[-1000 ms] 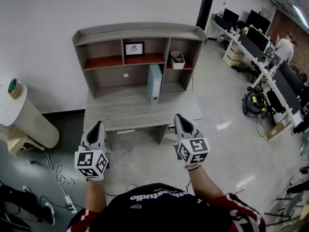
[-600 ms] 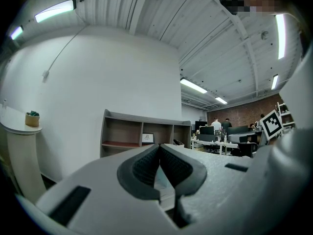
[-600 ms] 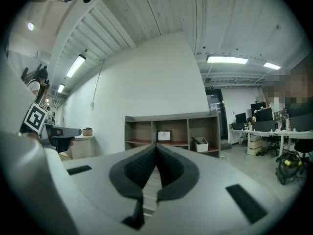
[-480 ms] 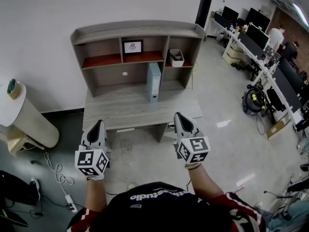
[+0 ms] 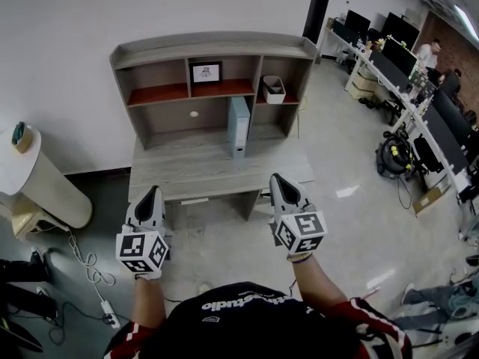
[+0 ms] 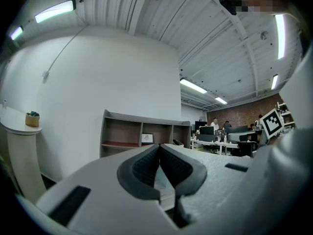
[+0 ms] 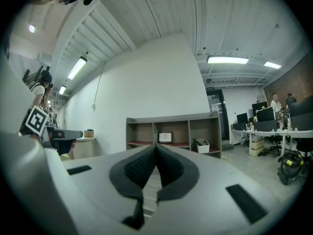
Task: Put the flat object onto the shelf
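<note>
A light blue flat binder [image 5: 239, 128] stands upright on the grey wooden desk [image 5: 187, 172], against the shelf unit [image 5: 213, 49] at its back. My left gripper [image 5: 152, 192] hovers in front of the desk's left front edge, jaws shut and empty. My right gripper [image 5: 275, 179] hovers at the desk's right front edge, also shut on nothing. Both point level at the shelf. In the left gripper view the shut pads [image 6: 146, 165] frame the shelf [image 6: 122, 131]. The right gripper view shows the same shelf [image 7: 171, 119] above its shut jaws.
A framed picture [image 5: 206, 72] sits in the middle upper compartment, a white basket [image 5: 274, 90] in the right one. A round white stand with a small pot [image 5: 22, 137] is at left, cables [image 5: 90, 271] lie on the floor, and office desks with monitors [image 5: 408, 73] fill the right.
Both grippers stay where they were. Only people at the far right and at the left edge of the floor have shifted.
</note>
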The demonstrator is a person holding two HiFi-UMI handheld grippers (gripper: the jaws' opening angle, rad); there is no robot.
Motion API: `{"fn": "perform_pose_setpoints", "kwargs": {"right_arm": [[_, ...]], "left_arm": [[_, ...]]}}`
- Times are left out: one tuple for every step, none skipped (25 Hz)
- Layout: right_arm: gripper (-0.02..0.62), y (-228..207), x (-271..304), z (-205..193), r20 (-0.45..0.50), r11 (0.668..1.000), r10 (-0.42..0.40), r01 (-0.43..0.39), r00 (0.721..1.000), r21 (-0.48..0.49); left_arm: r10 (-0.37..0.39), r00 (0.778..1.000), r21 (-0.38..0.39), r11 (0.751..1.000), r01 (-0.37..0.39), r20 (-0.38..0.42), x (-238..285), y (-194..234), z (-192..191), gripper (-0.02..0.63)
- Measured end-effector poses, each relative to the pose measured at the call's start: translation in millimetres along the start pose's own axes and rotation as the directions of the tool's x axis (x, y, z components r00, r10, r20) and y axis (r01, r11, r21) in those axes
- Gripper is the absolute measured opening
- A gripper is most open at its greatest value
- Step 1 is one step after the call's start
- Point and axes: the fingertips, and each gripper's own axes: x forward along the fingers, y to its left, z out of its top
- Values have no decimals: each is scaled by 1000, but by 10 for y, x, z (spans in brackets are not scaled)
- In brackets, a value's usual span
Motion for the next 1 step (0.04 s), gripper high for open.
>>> {"fn": "perform_pose_setpoints", "kwargs": {"right_arm": [[3,-4,3,3,1,1000,0,0,1000,0]], "left_arm": [[1,1000,0,1000,-1,0,3,2,1,6]]}}
